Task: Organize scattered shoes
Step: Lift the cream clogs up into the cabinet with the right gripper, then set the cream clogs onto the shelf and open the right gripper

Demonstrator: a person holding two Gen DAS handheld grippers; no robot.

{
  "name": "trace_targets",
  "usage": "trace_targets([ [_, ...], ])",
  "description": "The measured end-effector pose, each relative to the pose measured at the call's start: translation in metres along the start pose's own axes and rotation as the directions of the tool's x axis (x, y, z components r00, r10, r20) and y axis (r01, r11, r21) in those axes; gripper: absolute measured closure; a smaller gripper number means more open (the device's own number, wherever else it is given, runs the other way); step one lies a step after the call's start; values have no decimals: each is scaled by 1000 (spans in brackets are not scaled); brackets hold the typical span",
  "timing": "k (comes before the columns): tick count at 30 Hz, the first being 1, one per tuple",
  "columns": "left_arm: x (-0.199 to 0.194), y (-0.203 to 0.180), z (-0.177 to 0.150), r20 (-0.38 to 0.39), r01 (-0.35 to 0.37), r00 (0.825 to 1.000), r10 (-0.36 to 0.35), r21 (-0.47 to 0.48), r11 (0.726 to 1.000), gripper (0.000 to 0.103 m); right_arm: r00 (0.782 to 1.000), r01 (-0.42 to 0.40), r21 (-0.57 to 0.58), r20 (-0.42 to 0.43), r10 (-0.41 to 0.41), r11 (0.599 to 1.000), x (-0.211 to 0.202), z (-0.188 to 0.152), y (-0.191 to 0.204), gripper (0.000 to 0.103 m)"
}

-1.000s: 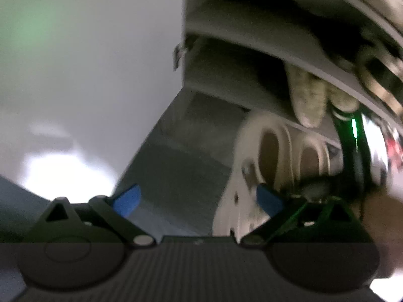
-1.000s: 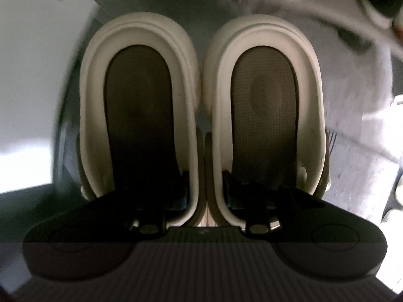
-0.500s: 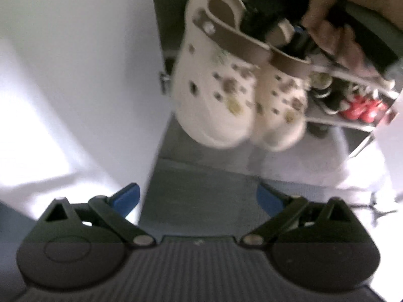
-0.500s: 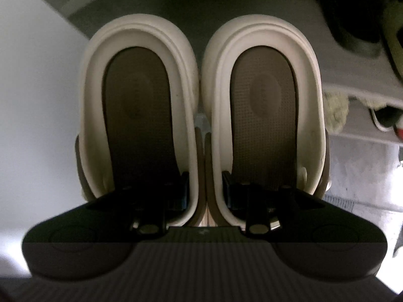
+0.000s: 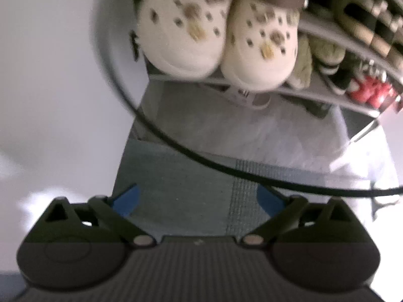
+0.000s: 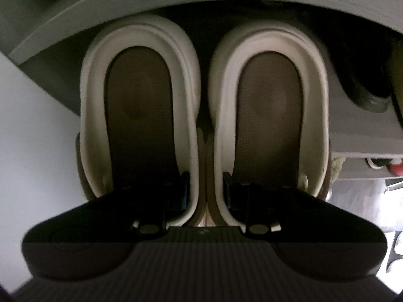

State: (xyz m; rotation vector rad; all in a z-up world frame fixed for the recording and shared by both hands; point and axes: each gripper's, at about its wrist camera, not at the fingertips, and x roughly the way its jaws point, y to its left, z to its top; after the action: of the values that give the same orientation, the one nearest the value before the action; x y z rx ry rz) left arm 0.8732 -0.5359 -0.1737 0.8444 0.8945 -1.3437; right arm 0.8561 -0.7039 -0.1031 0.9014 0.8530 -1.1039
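A pair of cream clogs with brown straps and charms hangs side by side in front of the grey shoe rack (image 5: 327,32); the left clog (image 5: 181,25) and the right clog (image 5: 264,47) show toes-down in the left wrist view. In the right wrist view my right gripper (image 6: 206,191) is shut on the pair, one finger inside each clog, pinching the two inner walls together. There the left clog (image 6: 93,115) and right clog (image 6: 317,115) reach in under a grey shelf (image 6: 201,2). My left gripper (image 5: 199,198) is open with nothing between its blue pads, low over the grey mat (image 5: 181,188).
The rack holds other shoes: olive fuzzy slippers (image 5: 325,50), dark striped shoes (image 5: 372,25), red shoes (image 5: 370,90) lower right. A white sandal (image 5: 241,95) lies on the floor under the clogs. A black cable (image 5: 201,161) arcs across. A white wall (image 5: 50,75) bounds the left.
My right gripper has carried the clogs up off the floor and in under a rack shelf. The left gripper has dropped back toward the mat, still open.
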Motion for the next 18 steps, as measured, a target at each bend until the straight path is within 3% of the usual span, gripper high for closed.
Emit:
trace_targets([
  [6, 23, -1, 35, 69, -10, 998, 12, -35, 999, 4, 998, 58, -15, 12, -57, 998, -2, 4, 17, 73],
  [10, 31, -7, 53, 115, -6, 993, 11, -41, 999, 4, 994, 74, -53, 83, -70, 996, -19, 14, 28, 74],
  [18, 33, -22, 85, 189, 7, 982, -4, -13, 1000, 4, 980, 105, -149, 182, -77, 983, -9, 40, 49, 78],
])
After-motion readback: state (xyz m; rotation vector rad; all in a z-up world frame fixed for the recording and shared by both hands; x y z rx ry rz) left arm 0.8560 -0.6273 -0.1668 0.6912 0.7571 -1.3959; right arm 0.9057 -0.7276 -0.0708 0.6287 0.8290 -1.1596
